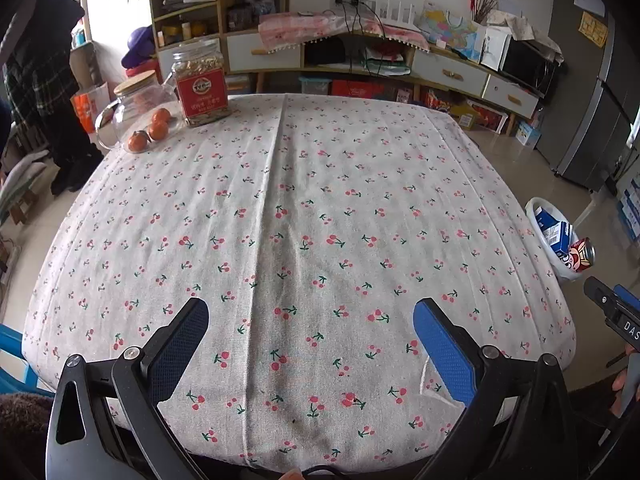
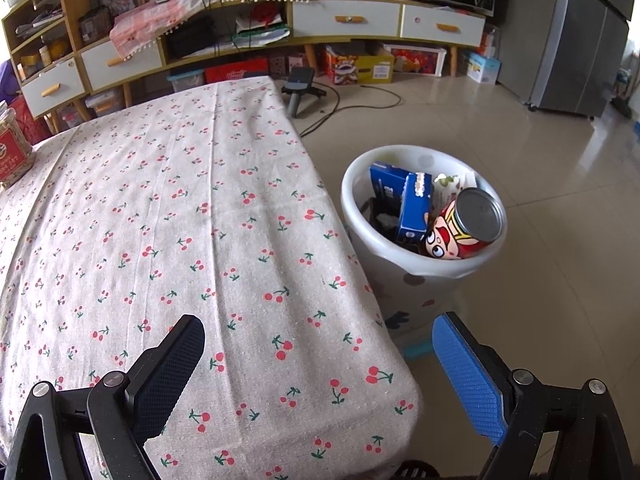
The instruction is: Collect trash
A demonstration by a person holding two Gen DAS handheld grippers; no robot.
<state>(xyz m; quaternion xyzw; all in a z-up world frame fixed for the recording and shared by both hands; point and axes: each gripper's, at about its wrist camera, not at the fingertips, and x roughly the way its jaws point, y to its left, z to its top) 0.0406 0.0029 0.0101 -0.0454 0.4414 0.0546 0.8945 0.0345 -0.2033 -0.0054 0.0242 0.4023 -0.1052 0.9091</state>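
A white trash bin [image 2: 416, 268] stands on the floor beside the table's right edge; it also shows in the left wrist view [image 1: 538, 206]. Inside lie blue cartons [image 2: 414, 210] and a red cartoon can [image 2: 464, 228], tilted with its silver end up. My right gripper [image 2: 318, 332] is open and empty above the table's near right corner, short of the bin. My left gripper [image 1: 310, 312] is open and empty above the near middle of the cherry-print tablecloth [image 1: 304, 216]. The right gripper's body [image 1: 616, 312] shows at the right edge of the left wrist view.
At the table's far left stand a glass jar with a red label [image 1: 202, 84], a glass teapot with a wooden lid [image 1: 136, 108] and three oranges [image 1: 150, 130]. Shelves and drawers [image 2: 344, 20] line the back wall. A grey fridge [image 2: 580, 36] stands right. A cable [image 2: 348, 104] crosses the floor.
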